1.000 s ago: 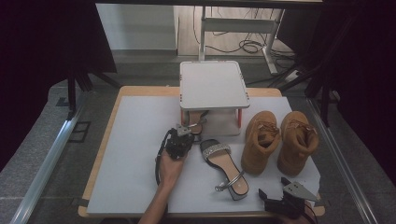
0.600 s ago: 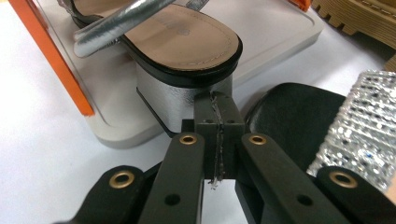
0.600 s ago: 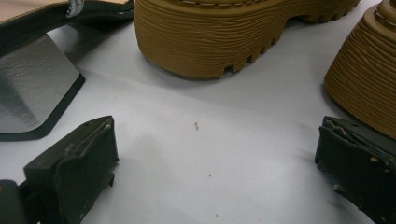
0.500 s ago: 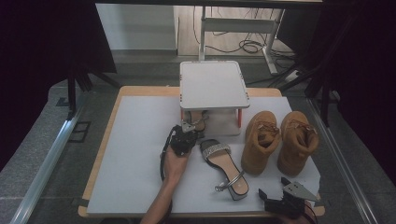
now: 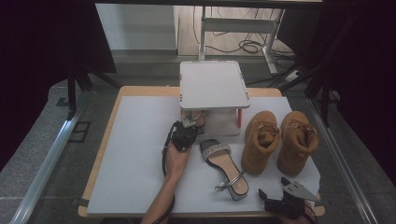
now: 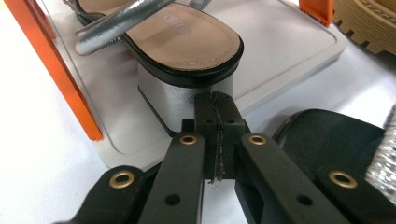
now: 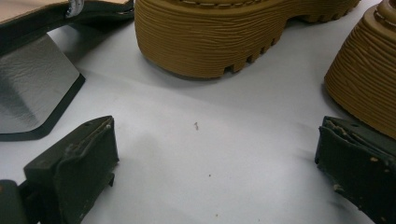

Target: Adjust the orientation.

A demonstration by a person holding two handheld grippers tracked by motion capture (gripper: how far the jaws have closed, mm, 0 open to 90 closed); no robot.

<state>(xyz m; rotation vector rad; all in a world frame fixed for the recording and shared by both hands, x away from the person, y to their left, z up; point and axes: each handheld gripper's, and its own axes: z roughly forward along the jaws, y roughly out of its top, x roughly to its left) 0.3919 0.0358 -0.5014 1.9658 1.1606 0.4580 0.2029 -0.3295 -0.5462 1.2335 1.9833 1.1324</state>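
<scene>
Risk: left gripper (image 6: 215, 116), jaws pressed together on nothing, sits against the heel of the sandal on the rack's lower shelf (image 6: 280, 51); a skewed push jams it on the orange leg (image 6: 56, 70). Right gripper (image 7: 215, 163) spread, idle. Count: 2 sandals, 2 boots, 1 rack.

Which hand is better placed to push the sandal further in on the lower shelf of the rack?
Left. The left gripper, jaws shut, is right at the heel of the sandal on the rack's lower shelf. The right gripper rests open at the table's near edge.
</scene>
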